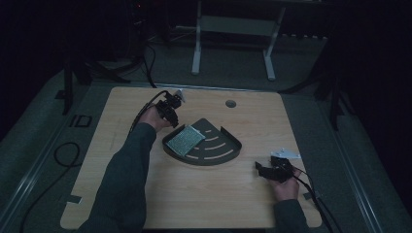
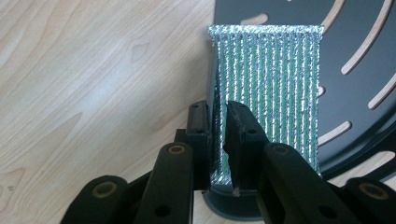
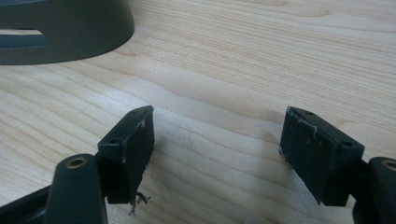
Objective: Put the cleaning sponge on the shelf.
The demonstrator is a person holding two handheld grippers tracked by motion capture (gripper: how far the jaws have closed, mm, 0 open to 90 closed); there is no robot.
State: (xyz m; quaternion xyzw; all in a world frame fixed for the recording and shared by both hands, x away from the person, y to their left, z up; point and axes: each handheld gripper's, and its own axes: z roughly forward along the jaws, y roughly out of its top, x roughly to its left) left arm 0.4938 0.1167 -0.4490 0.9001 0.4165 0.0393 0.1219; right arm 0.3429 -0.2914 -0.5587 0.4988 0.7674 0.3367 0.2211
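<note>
A silver-green scouring pad (image 1: 184, 140) (image 2: 275, 84) leans on the left rim of a dark, slotted, fan-shaped tray (image 1: 228, 145) (image 2: 364, 93) in the middle of the wooden table. My left gripper (image 1: 173, 122) (image 2: 218, 109) reaches in from the tray's far left. Its jaws stand close together with the pad's near edge pinched between them. My right gripper (image 1: 260, 170) (image 3: 219, 135) rests low over the bare wood to the tray's front right. It is wide open with nothing between its fingers. The tray's wall (image 3: 70, 32) shows ahead of it to the left.
A round cable hole (image 1: 231, 103) sits near the table's far edge. A white desk frame (image 1: 197, 48) stands on the floor beyond. A cable loop (image 1: 63, 150) lies on the floor at the left, and the right gripper's cable (image 1: 316, 199) trails off the front right corner.
</note>
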